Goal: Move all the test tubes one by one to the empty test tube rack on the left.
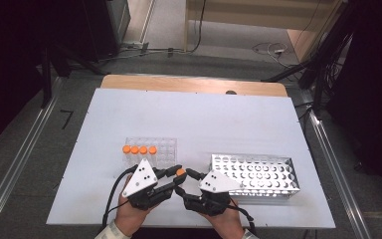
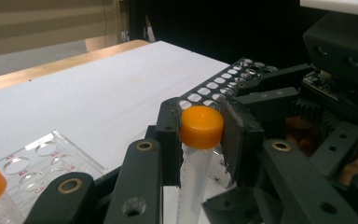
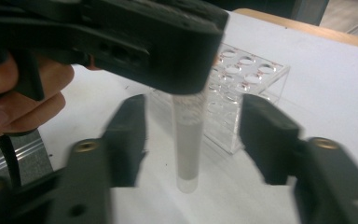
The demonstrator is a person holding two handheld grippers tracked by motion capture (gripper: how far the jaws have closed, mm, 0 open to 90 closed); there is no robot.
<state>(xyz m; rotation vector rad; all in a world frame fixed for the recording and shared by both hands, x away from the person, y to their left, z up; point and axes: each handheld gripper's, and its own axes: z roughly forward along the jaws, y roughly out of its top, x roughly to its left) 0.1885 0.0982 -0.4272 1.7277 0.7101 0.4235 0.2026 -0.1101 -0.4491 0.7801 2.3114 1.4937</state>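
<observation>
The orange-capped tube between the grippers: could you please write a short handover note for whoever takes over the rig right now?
Left gripper: shut on the tube, jaws clamped at its orange cap, tube upright above the table.
Right gripper: open, jaws standing apart on either side of the tube's body without touching it.
Clear rack: four capped tubes stand in its front row.
Metal rack: at the right; no tubes visible in its holes.
Done: one tube out of the racks, in the left gripper.
Left: probably grip it with the right gripper and place it in the metal rack, then the other four.
</observation>
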